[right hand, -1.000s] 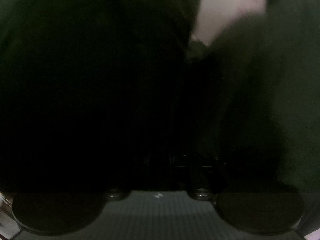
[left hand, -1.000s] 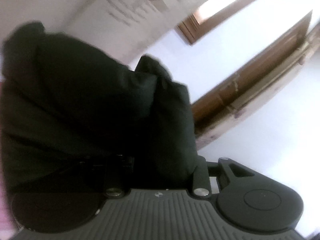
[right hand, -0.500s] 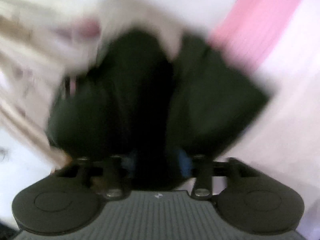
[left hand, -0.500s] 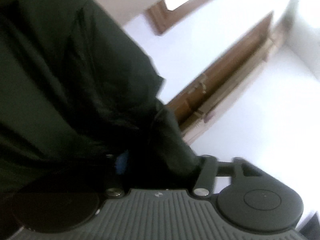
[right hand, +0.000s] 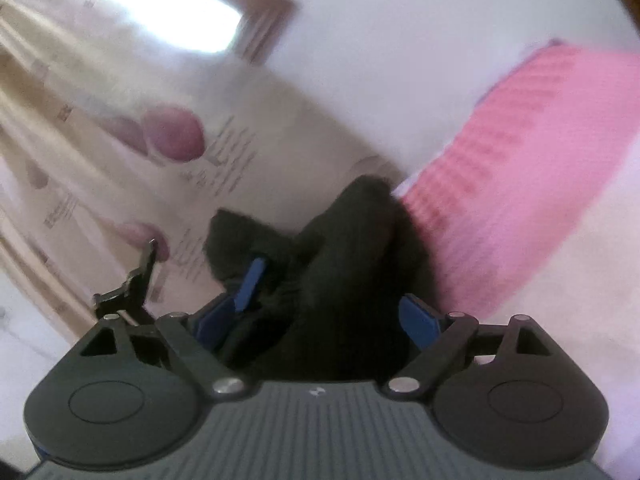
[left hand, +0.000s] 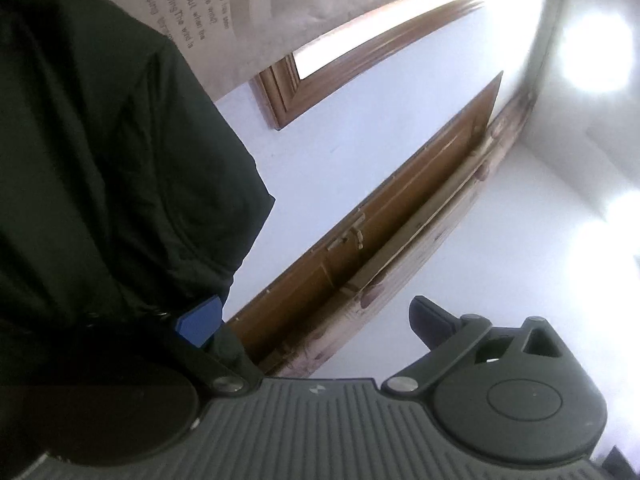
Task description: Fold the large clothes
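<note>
Curtain (left hand: 256,12): "The wind is"; rest illegible

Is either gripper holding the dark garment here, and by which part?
Neither grips it: both the left gripper and right gripper are open. The dark green fabric garment only drapes over them.

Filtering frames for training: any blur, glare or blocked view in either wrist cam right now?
Left wrist: sharp; blown-out glare at upper right; the dark garment fills the left half, hiding one finger of the open left gripper. Right wrist: heavy motion blur on curtain and pink cloth; right gripper open, garment between its fingers.
</note>
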`<state>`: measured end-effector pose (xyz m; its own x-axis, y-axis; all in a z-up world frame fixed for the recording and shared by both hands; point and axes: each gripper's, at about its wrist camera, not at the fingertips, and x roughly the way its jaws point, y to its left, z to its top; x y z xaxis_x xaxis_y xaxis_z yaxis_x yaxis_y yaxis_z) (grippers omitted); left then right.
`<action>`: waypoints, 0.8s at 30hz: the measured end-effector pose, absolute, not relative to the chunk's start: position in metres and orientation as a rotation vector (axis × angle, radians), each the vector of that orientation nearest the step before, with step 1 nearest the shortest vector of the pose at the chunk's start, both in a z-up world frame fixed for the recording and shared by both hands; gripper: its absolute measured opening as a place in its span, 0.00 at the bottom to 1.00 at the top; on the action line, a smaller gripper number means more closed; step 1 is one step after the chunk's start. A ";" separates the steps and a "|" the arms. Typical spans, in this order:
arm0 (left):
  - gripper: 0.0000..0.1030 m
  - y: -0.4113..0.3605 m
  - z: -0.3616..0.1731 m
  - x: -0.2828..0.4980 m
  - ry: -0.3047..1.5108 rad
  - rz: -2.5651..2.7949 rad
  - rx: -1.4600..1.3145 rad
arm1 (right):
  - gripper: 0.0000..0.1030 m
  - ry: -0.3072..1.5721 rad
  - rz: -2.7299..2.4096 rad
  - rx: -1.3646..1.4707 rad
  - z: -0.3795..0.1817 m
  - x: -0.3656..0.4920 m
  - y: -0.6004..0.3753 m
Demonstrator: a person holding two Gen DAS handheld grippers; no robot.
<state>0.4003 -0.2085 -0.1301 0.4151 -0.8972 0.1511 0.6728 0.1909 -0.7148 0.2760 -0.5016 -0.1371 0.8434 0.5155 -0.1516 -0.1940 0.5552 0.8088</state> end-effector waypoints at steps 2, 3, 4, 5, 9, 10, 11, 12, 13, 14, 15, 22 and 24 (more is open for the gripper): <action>0.96 -0.207 -0.131 0.395 0.324 -1.110 -0.826 | 0.98 0.406 0.459 0.843 -0.128 0.285 -0.490; 0.96 -0.205 -0.131 0.387 0.322 -1.090 -0.852 | 1.00 0.418 0.466 0.802 -0.122 0.292 -0.483; 0.96 -0.198 -0.131 0.381 0.312 -1.054 -0.901 | 1.00 0.434 0.465 0.755 -0.116 0.299 -0.477; 0.96 -0.196 -0.128 0.380 0.298 -1.009 -0.946 | 1.00 0.455 0.446 0.704 -0.113 0.304 -0.471; 0.97 -0.155 -0.119 0.336 0.295 -0.775 -0.878 | 0.89 0.487 0.395 0.424 -0.106 0.315 -0.447; 0.97 -0.144 -0.118 0.324 0.288 -0.744 -0.842 | 0.87 0.502 0.391 0.392 -0.106 0.317 -0.444; 0.99 -0.140 -0.116 0.314 0.286 -0.711 -0.799 | 0.87 0.508 0.399 0.394 -0.109 0.319 -0.444; 1.00 -0.135 -0.115 0.305 0.294 -0.662 -0.729 | 0.88 0.505 0.403 0.404 -0.107 0.319 -0.446; 1.00 -0.132 -0.116 0.299 0.305 -0.621 -0.671 | 0.88 0.486 0.392 0.412 -0.104 0.318 -0.448; 1.00 -0.122 -0.122 0.295 0.321 -0.614 -0.651 | 0.88 0.463 0.377 0.416 -0.100 0.315 -0.452; 1.00 -0.119 -0.129 0.295 0.335 -0.629 -0.649 | 0.89 0.441 0.370 0.422 -0.096 0.313 -0.455; 1.00 -0.131 -0.141 0.285 0.300 -0.648 -0.517 | 0.91 0.371 0.398 0.309 -0.053 0.334 -0.432; 1.00 -0.138 -0.138 0.295 0.291 -0.643 -0.492 | 0.94 0.386 0.416 0.199 -0.042 0.354 -0.407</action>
<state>0.2954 -0.1383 -0.1380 0.7659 -0.6340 -0.1073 0.4996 0.6918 -0.5214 0.3541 -0.4073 -0.0425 0.8438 0.4289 -0.3226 -0.3545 0.8967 0.2652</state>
